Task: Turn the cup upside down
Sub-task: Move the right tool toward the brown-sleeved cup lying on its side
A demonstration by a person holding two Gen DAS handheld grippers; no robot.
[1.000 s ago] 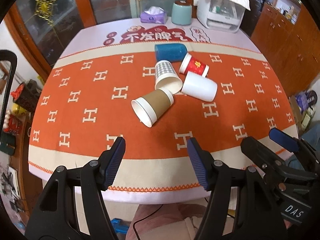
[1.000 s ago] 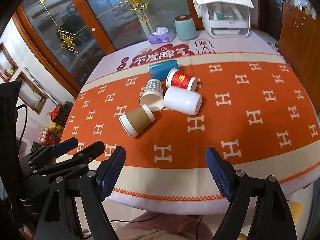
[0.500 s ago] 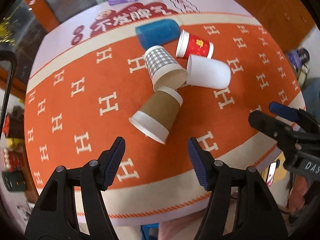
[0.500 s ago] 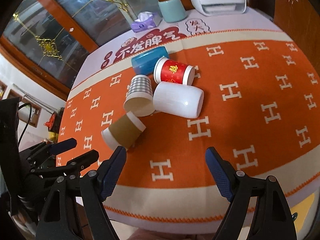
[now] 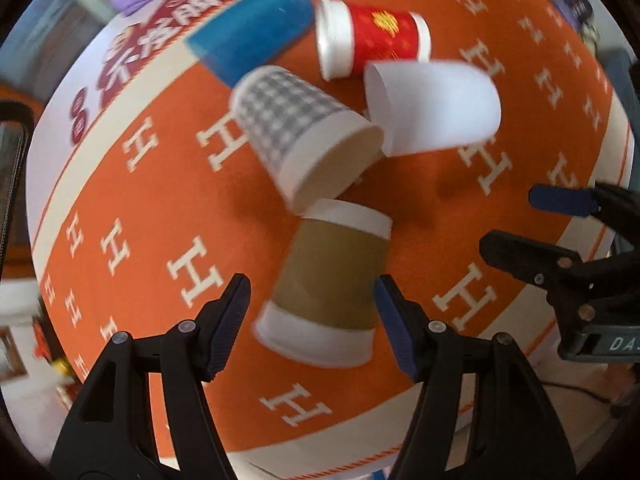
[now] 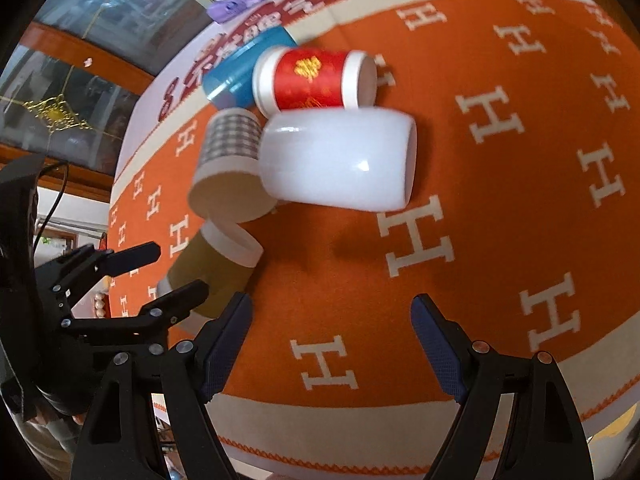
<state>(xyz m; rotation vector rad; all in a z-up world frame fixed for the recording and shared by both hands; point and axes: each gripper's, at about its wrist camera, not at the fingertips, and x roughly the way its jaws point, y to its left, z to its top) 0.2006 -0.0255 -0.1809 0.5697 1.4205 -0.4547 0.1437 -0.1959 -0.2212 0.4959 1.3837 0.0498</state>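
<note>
With the left hand-held gripper (image 5: 310,312) open astride the brown cup (image 5: 328,288), its sleeved middle is best clamped gently before the cup is lifted clear of the checked cup (image 5: 296,132), while the right hand-held gripper (image 6: 332,344) is held open over the worktop (image 6: 500,240).

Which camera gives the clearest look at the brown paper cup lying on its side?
The left wrist view: the brown cup lies whole and centred between that tool's open fingers, wide rim nearest the camera. In the right wrist view the same cup sits at the left edge, partly hidden behind the left tool.
</note>
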